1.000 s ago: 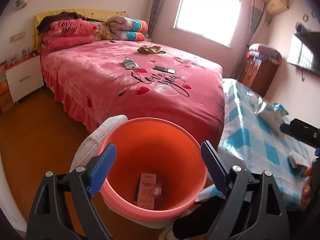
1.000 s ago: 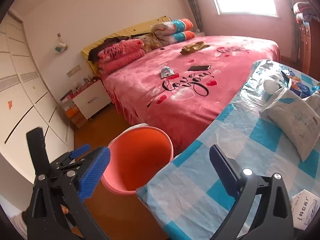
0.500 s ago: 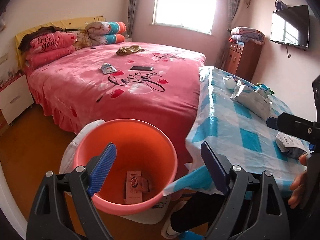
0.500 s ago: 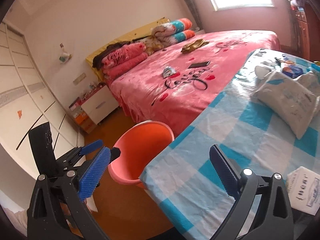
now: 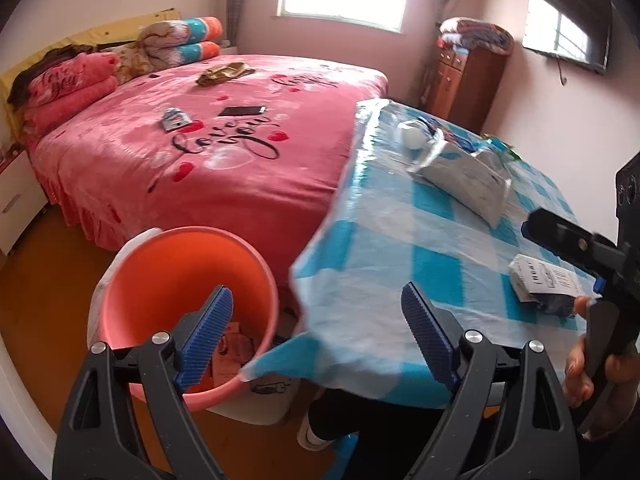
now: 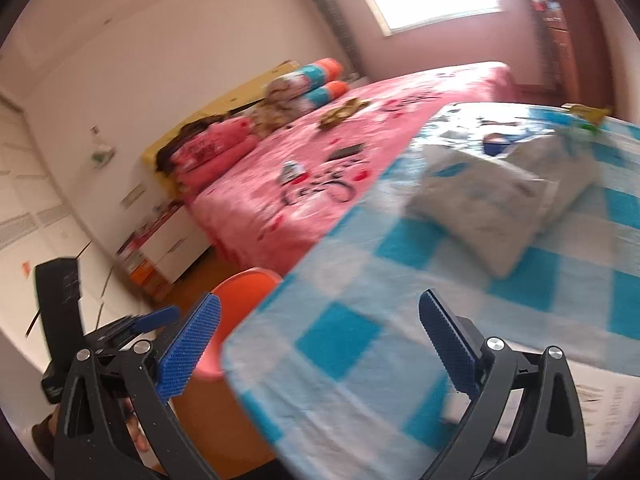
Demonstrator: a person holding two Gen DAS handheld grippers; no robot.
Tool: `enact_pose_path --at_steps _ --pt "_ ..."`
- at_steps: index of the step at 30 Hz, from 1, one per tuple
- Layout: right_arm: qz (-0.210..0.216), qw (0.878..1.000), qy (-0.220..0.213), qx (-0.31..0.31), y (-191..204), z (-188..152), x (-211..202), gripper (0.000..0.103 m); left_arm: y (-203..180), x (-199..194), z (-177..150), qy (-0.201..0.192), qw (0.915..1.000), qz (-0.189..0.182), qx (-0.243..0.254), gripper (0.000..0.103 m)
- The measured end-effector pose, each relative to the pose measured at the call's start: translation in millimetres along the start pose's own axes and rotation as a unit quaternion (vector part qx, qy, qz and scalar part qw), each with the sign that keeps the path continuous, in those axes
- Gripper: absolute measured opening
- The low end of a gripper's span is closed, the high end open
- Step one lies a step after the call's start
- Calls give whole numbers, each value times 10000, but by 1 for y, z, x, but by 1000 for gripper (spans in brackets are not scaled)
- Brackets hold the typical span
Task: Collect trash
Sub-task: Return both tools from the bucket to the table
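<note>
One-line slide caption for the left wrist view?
Open left gripper between orange bucket and checkered table.

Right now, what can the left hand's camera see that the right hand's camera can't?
Only the left wrist view shows the TV on the wall, the trash inside the orange bucket, and the small white packet whole on the checked tablecloth. Only the right wrist view shows the white wardrobe. Both show the pink bed, the bucket, the tablecloth and the white bag, and each gripper open, left gripper and right gripper.
</note>
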State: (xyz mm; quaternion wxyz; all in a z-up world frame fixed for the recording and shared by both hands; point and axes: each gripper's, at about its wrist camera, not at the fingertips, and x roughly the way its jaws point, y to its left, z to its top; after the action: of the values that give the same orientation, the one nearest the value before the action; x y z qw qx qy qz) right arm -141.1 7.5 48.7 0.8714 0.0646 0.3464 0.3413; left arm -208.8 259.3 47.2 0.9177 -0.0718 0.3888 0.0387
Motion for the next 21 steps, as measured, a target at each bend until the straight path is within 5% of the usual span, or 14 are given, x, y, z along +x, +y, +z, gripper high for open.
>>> enact_pose_path --at_steps 10,21 --pt "-681 9944 -466 654 -66 8 -42 98 -59 17 42 270 9990 -300 212 87" --pt "-1007 9828 -724 1371 -131 17 -72 98 -151 69 164 148 9966 -750 314 87"
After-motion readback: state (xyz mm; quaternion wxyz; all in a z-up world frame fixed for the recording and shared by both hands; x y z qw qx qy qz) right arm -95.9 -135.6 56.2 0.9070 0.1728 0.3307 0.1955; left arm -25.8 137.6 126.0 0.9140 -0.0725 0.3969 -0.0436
